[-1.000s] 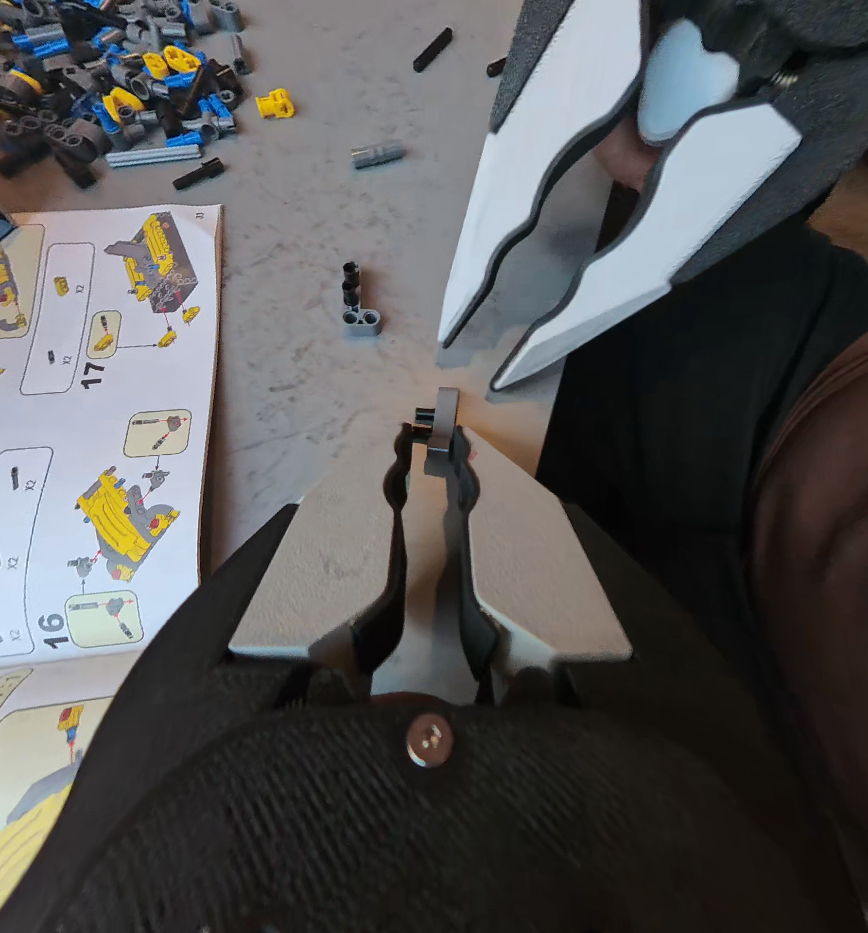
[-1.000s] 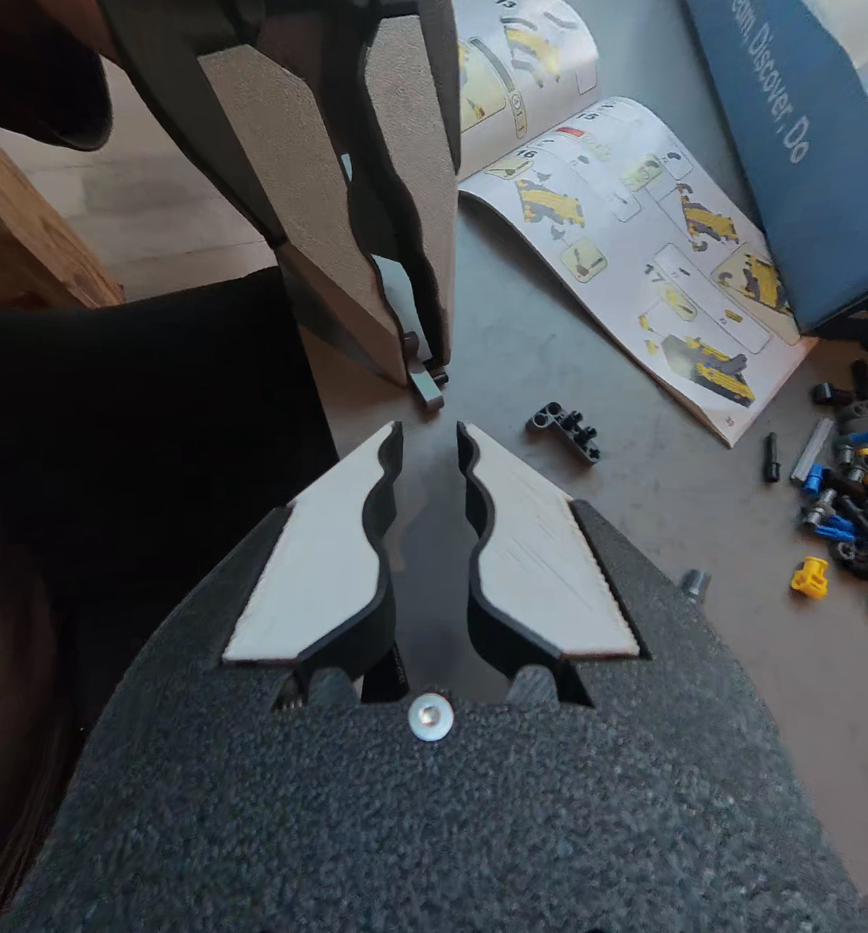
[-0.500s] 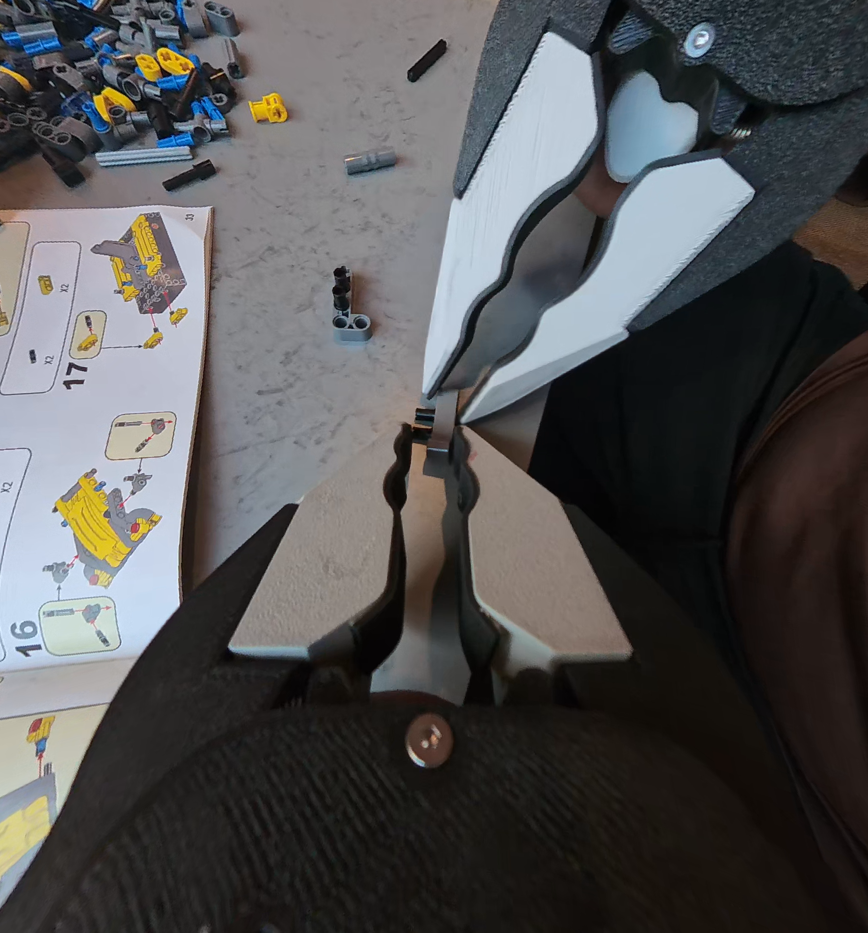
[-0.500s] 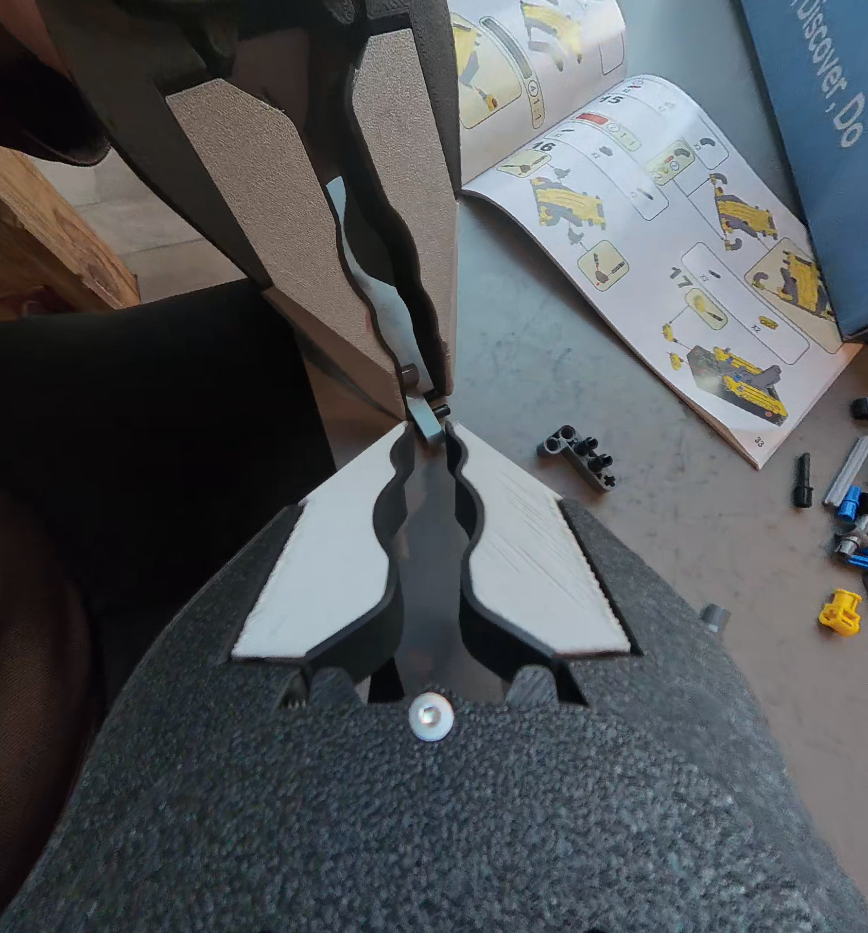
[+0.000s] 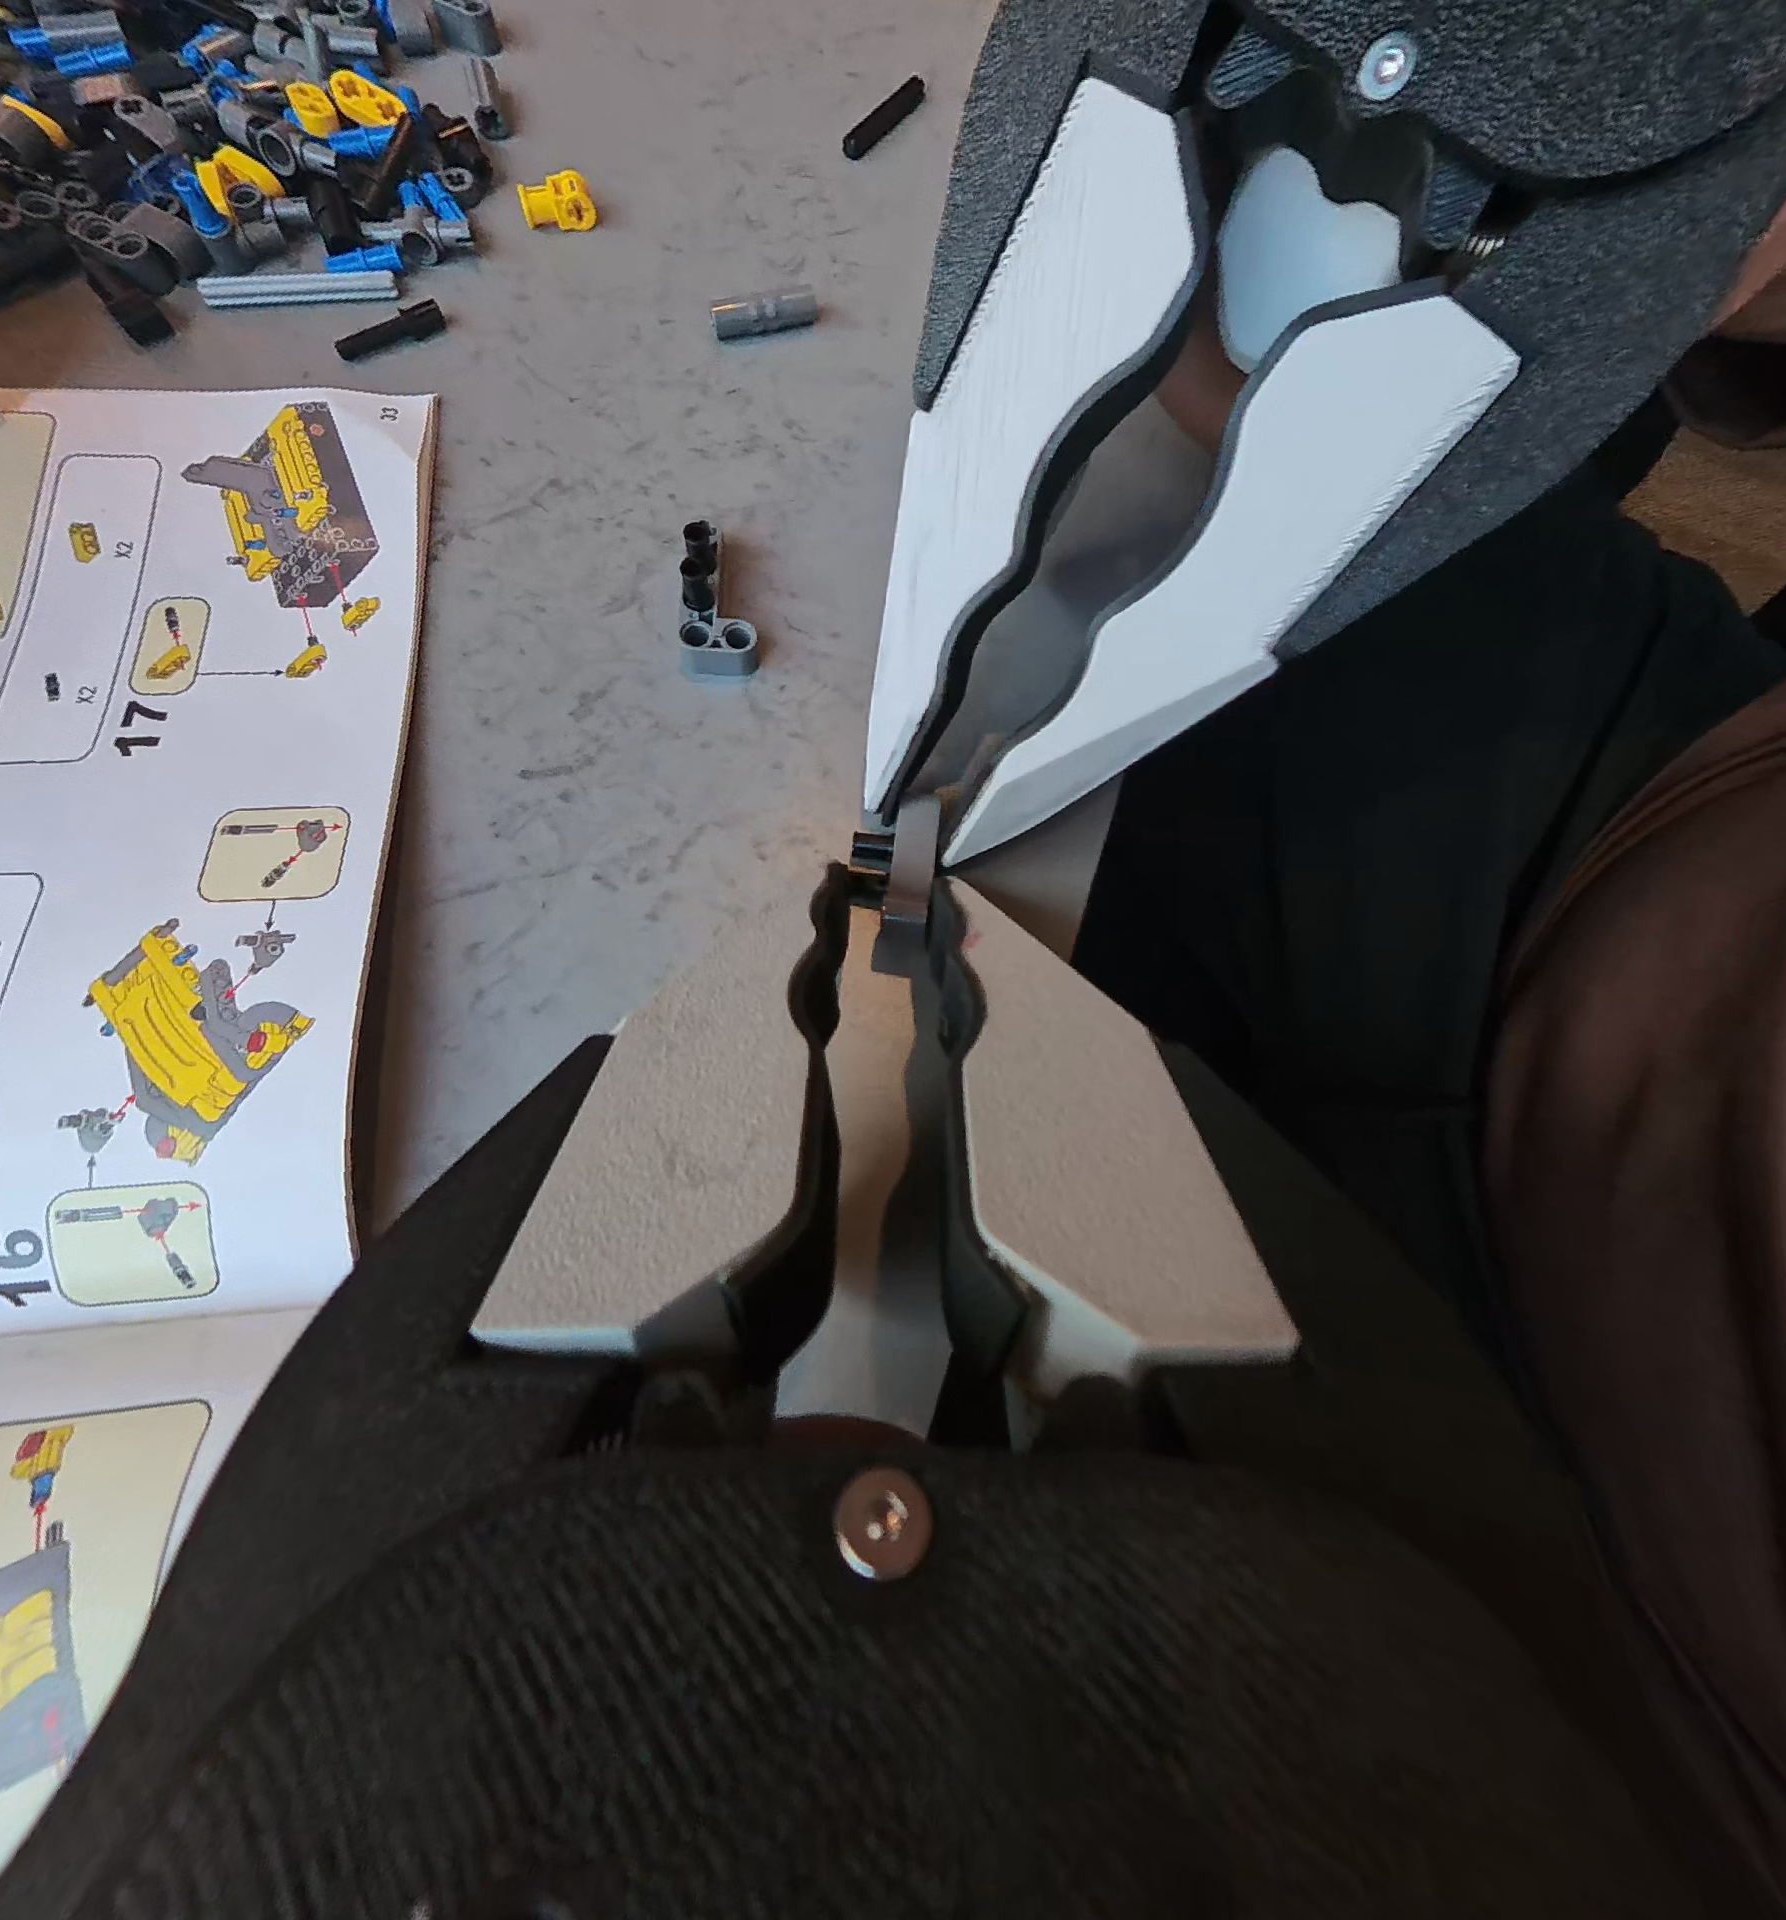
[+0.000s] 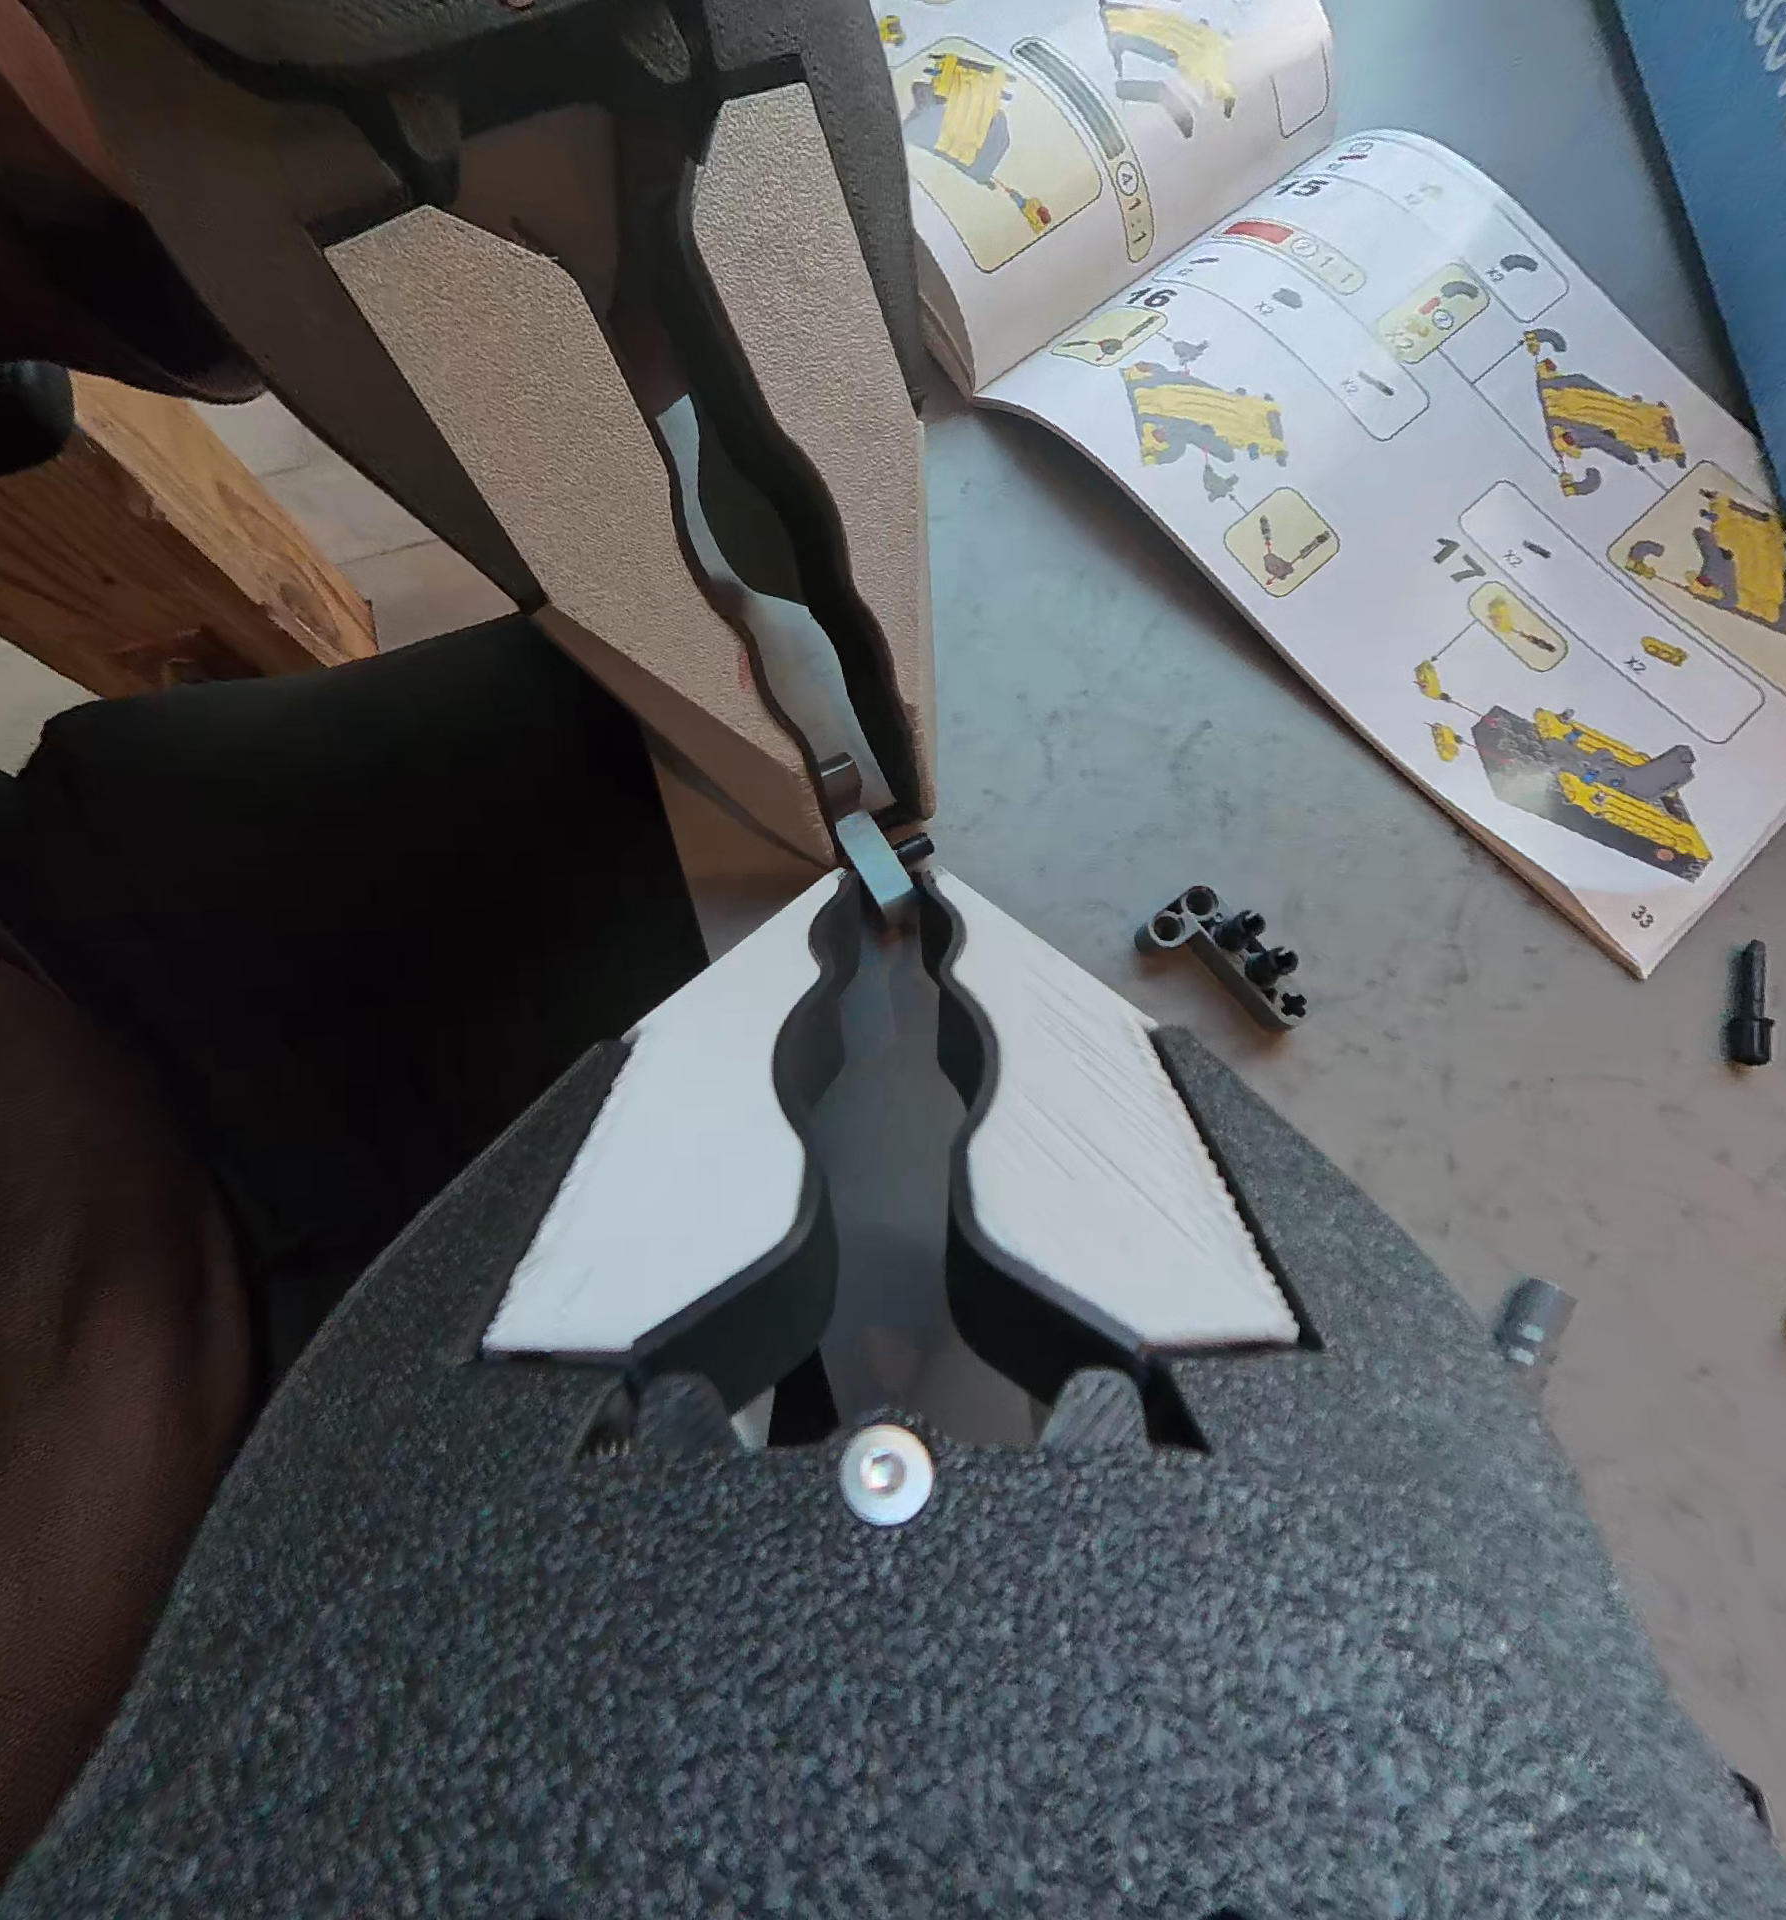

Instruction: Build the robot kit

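My left gripper (image 5: 894, 904), with beige fingers, is shut on a small grey beam (image 5: 907, 883) that has a black pin (image 5: 871, 854) through it. It holds the beam above the near edge of the grey table (image 5: 598, 790). My right gripper (image 6: 889, 883), with white fingers, meets it tip to tip, and its jaws are closed on the beam's free end (image 6: 881, 860). The right gripper also shows in the left wrist view (image 5: 920, 821), and the left gripper shows in the right wrist view (image 6: 868, 800).
An L-shaped grey beam with black pins (image 5: 712, 613) (image 6: 1221, 961) lies on the table near an open instruction booklet (image 5: 172, 831) (image 6: 1388, 499). A pile of loose parts (image 5: 193, 156), a yellow connector (image 5: 556, 203), a grey sleeve (image 5: 764, 312) and black pins (image 5: 390, 330) lie farther off. A blue box (image 6: 1762, 260) stands behind the booklet, and a person's dark clothing (image 5: 1388, 935) is at the table edge. Only a small space, under 4 cm, lies between the two pairs of fingers.
My right gripper moved in from open and apart to the held beam, and its jaws narrowed around the beam's free end. My left gripper kept its grip and barely moved.
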Tool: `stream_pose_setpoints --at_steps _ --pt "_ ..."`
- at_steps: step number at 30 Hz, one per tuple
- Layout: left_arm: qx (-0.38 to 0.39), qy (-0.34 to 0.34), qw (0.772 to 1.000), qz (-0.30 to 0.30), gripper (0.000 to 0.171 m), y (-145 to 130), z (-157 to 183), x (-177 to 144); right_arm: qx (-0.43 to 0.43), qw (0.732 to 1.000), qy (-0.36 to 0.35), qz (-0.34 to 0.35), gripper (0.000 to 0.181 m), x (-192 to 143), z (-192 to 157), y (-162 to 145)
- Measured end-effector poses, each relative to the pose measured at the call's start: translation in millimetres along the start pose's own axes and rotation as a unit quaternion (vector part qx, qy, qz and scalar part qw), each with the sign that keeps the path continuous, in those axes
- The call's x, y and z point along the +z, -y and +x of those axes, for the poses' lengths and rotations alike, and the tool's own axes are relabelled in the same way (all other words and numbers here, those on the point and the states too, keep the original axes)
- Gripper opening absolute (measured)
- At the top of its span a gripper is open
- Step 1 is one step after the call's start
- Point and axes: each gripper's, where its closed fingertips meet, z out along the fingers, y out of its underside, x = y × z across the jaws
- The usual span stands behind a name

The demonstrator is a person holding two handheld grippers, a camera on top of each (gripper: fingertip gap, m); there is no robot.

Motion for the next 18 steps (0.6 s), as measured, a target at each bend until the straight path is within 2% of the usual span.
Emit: stream_pose_setpoints --at_steps 10,18 --pt "-0.018 0.023 1.000 0.008 0.012 1.2 -7.0 0.0 0.024 0.999 -0.037 0.015 0.008 3.6 5.9 2.6" --pt "-0.025 0.029 0.999 0.010 0.012 1.6 -9.6 0.0 -0.006 0.997 -0.070 0.012 0.008 4.2 7.8 3.6"
